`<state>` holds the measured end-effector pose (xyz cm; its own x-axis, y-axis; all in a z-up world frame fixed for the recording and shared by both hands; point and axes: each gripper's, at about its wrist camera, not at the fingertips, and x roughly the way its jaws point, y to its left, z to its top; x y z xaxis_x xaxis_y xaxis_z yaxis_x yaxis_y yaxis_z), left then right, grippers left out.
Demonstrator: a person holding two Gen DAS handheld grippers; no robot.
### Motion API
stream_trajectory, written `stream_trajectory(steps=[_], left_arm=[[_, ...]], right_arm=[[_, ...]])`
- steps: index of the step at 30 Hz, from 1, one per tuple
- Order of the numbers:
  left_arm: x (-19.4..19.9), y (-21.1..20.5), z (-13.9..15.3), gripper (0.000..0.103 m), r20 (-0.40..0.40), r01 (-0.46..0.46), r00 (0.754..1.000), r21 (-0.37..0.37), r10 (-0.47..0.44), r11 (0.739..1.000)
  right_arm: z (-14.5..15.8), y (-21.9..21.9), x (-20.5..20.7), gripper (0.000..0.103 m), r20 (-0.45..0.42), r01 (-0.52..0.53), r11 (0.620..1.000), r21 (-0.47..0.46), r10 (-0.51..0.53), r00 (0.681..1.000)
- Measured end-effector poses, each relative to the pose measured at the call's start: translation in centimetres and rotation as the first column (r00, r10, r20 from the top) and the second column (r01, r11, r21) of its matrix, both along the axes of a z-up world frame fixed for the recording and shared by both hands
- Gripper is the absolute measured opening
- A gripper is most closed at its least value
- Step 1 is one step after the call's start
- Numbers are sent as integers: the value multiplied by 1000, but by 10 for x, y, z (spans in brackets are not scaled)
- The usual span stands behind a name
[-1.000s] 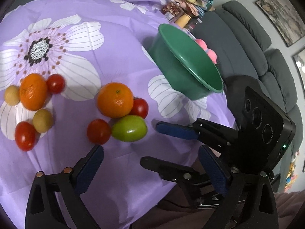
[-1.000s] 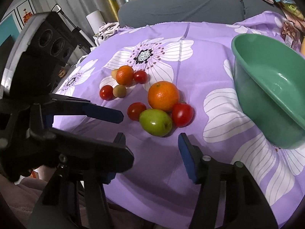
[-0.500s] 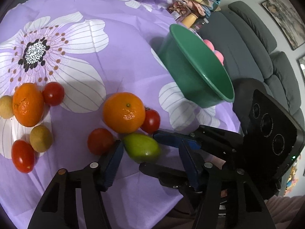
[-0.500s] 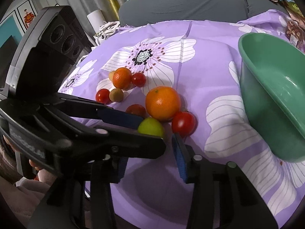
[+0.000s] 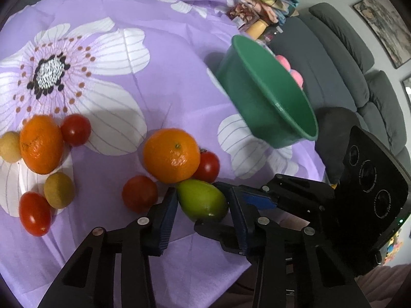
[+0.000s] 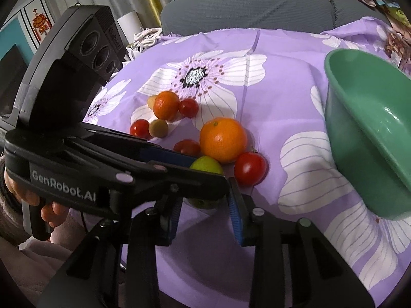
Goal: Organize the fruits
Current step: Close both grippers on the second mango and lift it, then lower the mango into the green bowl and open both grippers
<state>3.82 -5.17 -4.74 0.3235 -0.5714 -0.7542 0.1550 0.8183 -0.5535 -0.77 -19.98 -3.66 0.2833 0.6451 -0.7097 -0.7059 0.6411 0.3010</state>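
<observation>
A green fruit (image 5: 203, 202) lies on the purple flowered cloth (image 5: 167, 59), touching a big orange (image 5: 171, 155) and a red tomato (image 5: 207, 166). My left gripper (image 5: 201, 192) has its jaws closing on the green fruit, and both blue pads touch its sides. In the right wrist view the left gripper's finger crosses over the green fruit (image 6: 205, 165). My right gripper (image 6: 204, 200) is closing too, with a narrow gap and its pads clear of the fruit. The green bowl (image 5: 277, 118) stands at the cloth's right edge.
A second tomato (image 5: 139, 193) sits left of the fruit. Farther left are a smaller orange (image 5: 41, 143), two tomatoes and two small yellow-brown fruits. A grey sofa (image 5: 354, 59) and piled clutter (image 5: 259, 2) lie beyond. A hand (image 6: 51, 208) holds the left gripper's handle.
Both grippers' jaws have narrowed from wide apart. The green fruit lay ahead of the left fingers before and now sits between their pads. The fruits on the cloth have not shifted.
</observation>
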Motion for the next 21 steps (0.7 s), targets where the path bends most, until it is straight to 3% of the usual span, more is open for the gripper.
stream_trajectory(steps=[11,21], left_arm=[[8,-18,45,41,106,32,994,25,-35,999],[42,-68,81,41,186,124,973,90,-139,988]], right_arm=[[38,-20,-4,34,105,54,996,66,-61,993],[64,-64,12,34,183,144,980,136,-167,969]])
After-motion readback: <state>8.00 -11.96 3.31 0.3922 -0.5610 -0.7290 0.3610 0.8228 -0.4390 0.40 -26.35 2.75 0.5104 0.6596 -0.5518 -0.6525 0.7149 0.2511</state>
